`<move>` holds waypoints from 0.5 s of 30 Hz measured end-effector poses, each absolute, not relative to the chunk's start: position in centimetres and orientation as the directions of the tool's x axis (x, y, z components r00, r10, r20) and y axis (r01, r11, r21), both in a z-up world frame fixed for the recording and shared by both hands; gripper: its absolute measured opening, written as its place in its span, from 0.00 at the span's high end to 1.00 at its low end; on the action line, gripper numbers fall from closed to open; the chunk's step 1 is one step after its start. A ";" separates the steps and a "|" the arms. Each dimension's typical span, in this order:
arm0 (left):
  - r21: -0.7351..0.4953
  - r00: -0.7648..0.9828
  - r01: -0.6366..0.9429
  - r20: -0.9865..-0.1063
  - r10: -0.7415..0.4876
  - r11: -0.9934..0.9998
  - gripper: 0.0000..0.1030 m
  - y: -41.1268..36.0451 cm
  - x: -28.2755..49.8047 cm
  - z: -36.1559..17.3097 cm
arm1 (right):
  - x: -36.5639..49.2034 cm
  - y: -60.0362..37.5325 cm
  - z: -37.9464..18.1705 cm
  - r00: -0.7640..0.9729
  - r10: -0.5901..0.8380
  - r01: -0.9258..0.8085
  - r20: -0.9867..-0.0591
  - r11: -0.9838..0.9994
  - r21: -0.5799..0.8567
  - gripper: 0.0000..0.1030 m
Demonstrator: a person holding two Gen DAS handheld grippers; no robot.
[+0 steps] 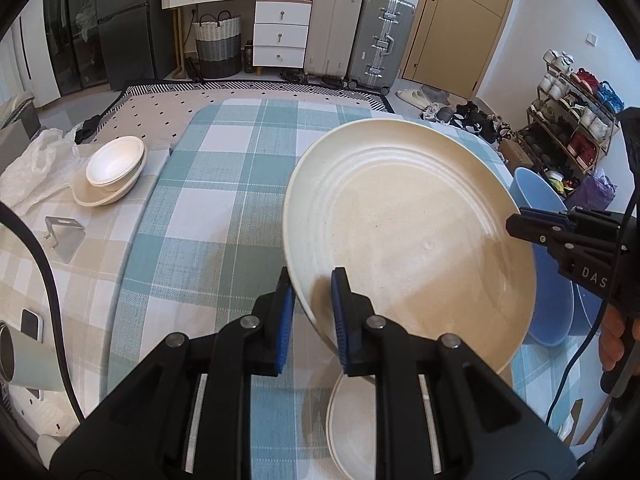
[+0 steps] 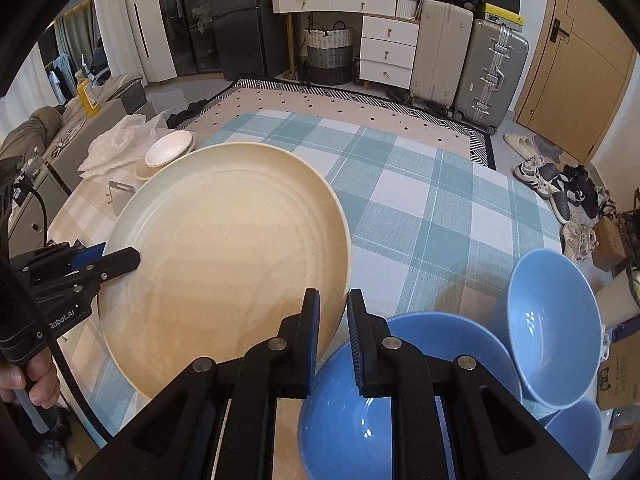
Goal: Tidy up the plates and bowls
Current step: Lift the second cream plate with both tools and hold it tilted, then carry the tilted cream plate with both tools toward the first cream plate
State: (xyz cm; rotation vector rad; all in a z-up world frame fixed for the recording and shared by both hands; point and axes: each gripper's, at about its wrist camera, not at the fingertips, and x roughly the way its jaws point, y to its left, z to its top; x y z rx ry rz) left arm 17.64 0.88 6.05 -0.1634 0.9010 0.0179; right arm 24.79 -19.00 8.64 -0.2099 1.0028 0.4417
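A large cream plate [image 1: 408,232] [image 2: 224,248] hangs tilted above the checked tablecloth, held by both grippers. My left gripper [image 1: 312,280] is shut on its near rim and shows in the right wrist view as the left gripper [image 2: 128,259] on the plate's left edge. My right gripper [image 2: 334,300] is shut on the opposite rim, and in the left wrist view this right gripper [image 1: 516,224] clamps the plate's right edge. A second cream plate [image 1: 352,420] lies on the table beneath. Three blue bowls [image 2: 348,412] [image 2: 556,332] [image 2: 576,428] sit at the right.
Stacked white bowls [image 1: 114,164] [image 2: 168,152] rest on a cream plate [image 1: 108,196] at the far left. A metal stand [image 1: 66,236], a plastic bag [image 1: 36,164], a phone [image 1: 31,326] and a pale cup [image 1: 24,360] lie along the left side. Suitcases and drawers stand beyond.
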 end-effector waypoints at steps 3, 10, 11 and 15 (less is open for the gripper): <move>-0.128 0.624 -0.080 -0.779 -0.051 0.988 0.85 0.6 16.3 6.4 | 23.5 -19.1 8.9 0.462 0.267 -0.451 -0.846 0.892 0.035 0.86; -0.115 0.638 -0.071 -0.769 -0.044 0.991 0.85 0.0 12.9 6.8 | 20.4 -19.4 9.3 0.478 0.277 -0.448 -0.833 0.893 0.039 0.86; -0.115 0.639 -0.069 -0.768 -0.044 0.991 0.85 -0.1 12.4 6.8 | 20.2 -19.4 9.2 0.479 0.276 -0.449 -0.834 0.893 0.038 0.86; -0.117 0.645 -0.058 -0.762 -0.052 0.991 0.85 -0.3 10.8 6.8 | 18.6 -19.7 9.2 0.484 0.280 -0.451 -0.829 0.892 0.038 0.86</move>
